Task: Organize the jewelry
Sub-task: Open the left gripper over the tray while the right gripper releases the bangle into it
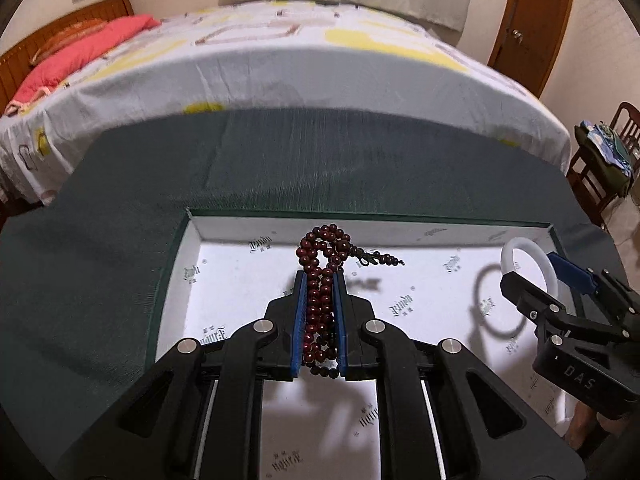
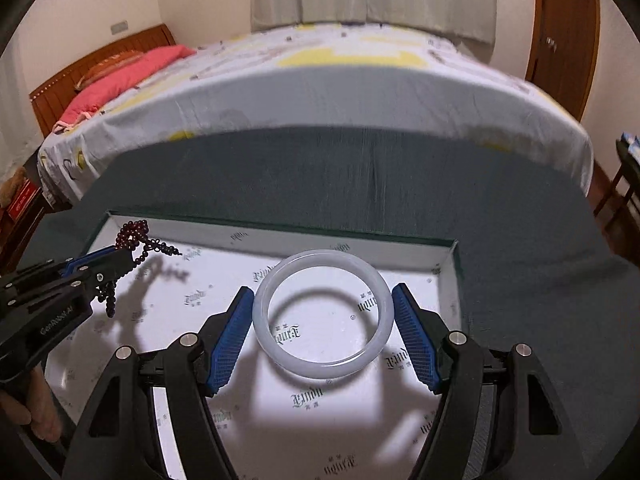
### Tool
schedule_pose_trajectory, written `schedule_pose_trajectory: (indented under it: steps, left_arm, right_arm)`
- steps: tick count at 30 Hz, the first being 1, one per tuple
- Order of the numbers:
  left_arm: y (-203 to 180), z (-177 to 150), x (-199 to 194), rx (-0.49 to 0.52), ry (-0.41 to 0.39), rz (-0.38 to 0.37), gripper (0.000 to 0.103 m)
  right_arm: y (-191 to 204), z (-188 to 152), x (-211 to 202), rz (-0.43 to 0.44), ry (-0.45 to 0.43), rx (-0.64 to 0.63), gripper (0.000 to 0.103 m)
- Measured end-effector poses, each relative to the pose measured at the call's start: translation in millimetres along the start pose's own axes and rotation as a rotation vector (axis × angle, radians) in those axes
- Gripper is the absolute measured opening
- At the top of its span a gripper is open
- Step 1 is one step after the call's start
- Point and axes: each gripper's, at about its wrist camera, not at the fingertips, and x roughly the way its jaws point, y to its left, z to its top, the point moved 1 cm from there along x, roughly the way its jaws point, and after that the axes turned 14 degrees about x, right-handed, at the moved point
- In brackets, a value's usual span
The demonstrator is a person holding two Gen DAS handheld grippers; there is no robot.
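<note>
A strand of dark red beads [image 1: 320, 248] is bunched between the blue pads of my left gripper [image 1: 320, 276], which is shut on it; loops stick out past the tips and a tassel end trails to the right. In the right wrist view a white translucent bangle [image 2: 320, 368] sits pinched across its width by my right gripper [image 2: 323, 289]. Both hang over a shallow green-rimmed box [image 2: 280, 226] lined with white printed paper, casting shadows on it. The right gripper [image 1: 534, 272] with the bangle [image 1: 516, 243] shows at the box's right end, and the left gripper [image 2: 128, 252] with beads [image 2: 132, 232] at its left end.
The box [image 1: 360, 216] lies on a dark green cloth [image 1: 320, 160] that covers the table. Behind it stands a bed [image 1: 300, 60] with a white and yellow sheet and a pink pillow [image 1: 80, 56]. A wooden chair [image 1: 600, 160] with clothes stands at the right, and a person's hand [image 2: 24, 408] holds the left gripper.
</note>
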Motion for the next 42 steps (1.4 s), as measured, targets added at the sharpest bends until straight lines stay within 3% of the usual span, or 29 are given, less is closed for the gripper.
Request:
schedule_pose_trajectory:
  steps: [5, 10, 14, 20, 26, 29, 36, 42]
  left_arm:
    - [3, 3, 22, -0.003, 0.081, -0.031, 0.014]
    - [4, 3, 30, 0.004, 0.094, -0.019, 0.028]
    - [2, 2, 30, 0.012, 0.093, -0.013, 0.053]
    - [3, 2, 18, -0.015, 0.019, -0.024, 0.065]
    - [1, -6, -34, -0.017, -0.165, 0.035, 0.077]
    - [-3, -18, -65, -0.005, -0.243, 0.078, 0.078]
    - [-18, -68, -123, 0.018, -0.31, 0.163, 0.078]
    - [-27, -123, -157, -0.014, -0.29, 0.213, 0.078]
  right_arm:
    - [-3, 1, 11, -0.007, 0.066, 0.018, 0.068]
    - [-4, 1, 16, -0.017, 0.099, 0.034, 0.069]
    - [-2, 0, 15, -0.02, 0.101, 0.018, 0.071]
    - [-5, -2, -10, -0.01, -0.032, 0.016, 0.074]
    - [-10, -14, -61, 0.019, -0.22, 0.027, 0.074]
    - [-14, -34, -92, 0.036, -0.29, 0.035, 0.074]
    - [-14, -85, -137, 0.04, -0.34, 0.003, 0.074]
    - [-22, -140, -162, 0.036, -0.345, -0.021, 0.074]
